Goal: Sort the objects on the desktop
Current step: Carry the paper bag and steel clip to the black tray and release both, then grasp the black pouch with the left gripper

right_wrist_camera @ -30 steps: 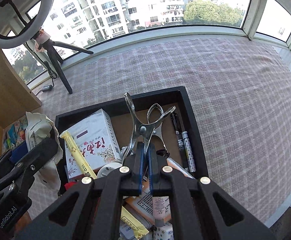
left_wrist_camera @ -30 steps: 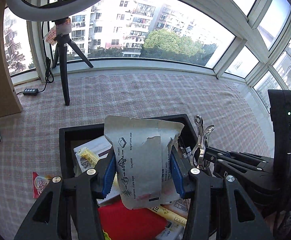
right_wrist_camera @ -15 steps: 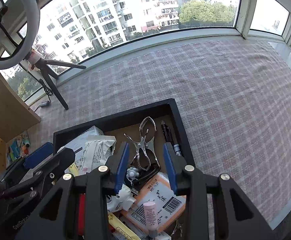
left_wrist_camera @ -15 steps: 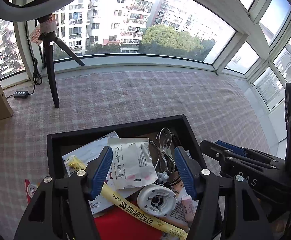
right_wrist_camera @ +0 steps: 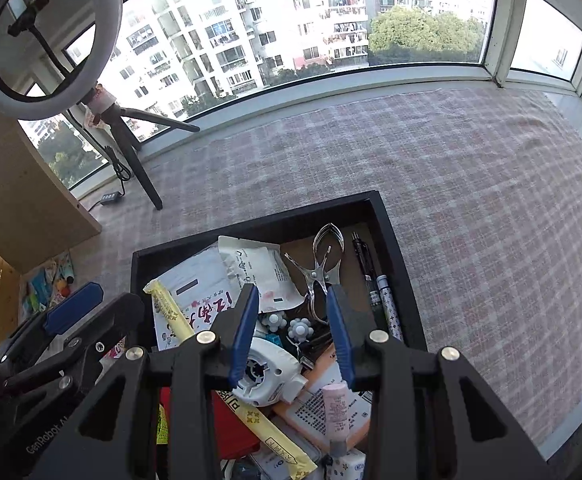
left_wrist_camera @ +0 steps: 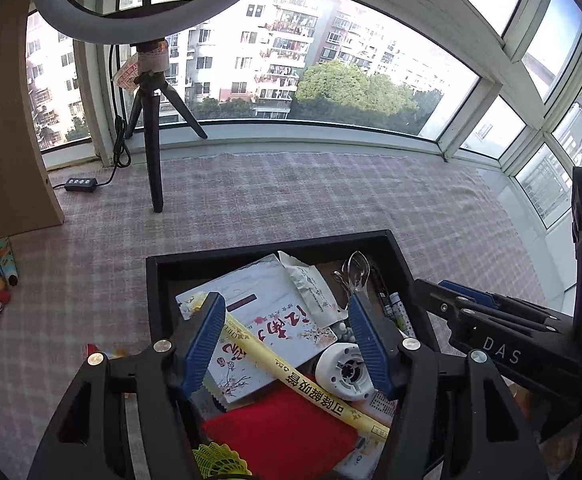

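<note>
Pink-and-white checked cloth covers the table point(right_wrist_camera: 471, 208), which runs out to a curved bank of windows. On it sits a black tray point(right_wrist_camera: 385, 236), crammed with desktop clutter. A ring light on a tripod point(left_wrist_camera: 151, 128) stands at the far left of the cloth.

The left claw point(left_wrist_camera: 287, 344) hangs over the tray with its blue pads spread wide and nothing between them; below the gap lie a white booklet with red characters point(left_wrist_camera: 275, 320), a yellow wrapped stick point(left_wrist_camera: 303, 380) lying across it, and a red cloth point(left_wrist_camera: 283, 432). A white round spool point(left_wrist_camera: 343, 368) sits just inside its right pad.

The right claw point(right_wrist_camera: 293, 332) hovers beside it, jaws partly apart and gripping nothing. Just beyond its tips lies a metal clip point(right_wrist_camera: 323, 268) on the tray floor, clear of both pads. A white torn pouch point(right_wrist_camera: 259, 268) lies left of the clip, and two pens point(right_wrist_camera: 375, 284) lie along the tray's right wall.
</note>
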Demonstrator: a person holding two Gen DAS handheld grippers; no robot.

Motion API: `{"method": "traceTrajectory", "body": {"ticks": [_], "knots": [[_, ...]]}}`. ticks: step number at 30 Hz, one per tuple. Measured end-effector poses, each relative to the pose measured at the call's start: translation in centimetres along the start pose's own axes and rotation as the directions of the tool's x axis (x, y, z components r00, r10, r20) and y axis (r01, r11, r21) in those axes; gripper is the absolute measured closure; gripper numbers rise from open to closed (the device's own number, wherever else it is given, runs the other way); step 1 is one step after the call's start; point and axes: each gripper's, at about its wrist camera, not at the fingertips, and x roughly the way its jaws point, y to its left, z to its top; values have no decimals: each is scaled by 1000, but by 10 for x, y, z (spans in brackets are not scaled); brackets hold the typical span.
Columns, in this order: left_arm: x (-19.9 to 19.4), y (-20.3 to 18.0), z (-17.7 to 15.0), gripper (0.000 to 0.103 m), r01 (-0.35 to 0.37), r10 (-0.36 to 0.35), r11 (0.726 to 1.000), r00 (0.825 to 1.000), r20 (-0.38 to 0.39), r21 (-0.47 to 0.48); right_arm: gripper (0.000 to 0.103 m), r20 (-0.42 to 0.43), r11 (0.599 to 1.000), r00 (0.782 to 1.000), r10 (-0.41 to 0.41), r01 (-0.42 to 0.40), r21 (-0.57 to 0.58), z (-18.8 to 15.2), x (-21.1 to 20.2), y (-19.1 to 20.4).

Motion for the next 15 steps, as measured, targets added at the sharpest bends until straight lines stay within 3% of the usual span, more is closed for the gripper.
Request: {"method": "traceTrajectory", "body": {"ticks": [7,15], "knots": [[-32,54,-16,42,-42,43,998,999,20,-39,68,-1,998,999,43,-43,-40,-14,-2,45],[-74,143,-40,42,-98,102,991,994,36,-88,68,-15,991,996,83,-84,-106,-34,-3,126]]}}
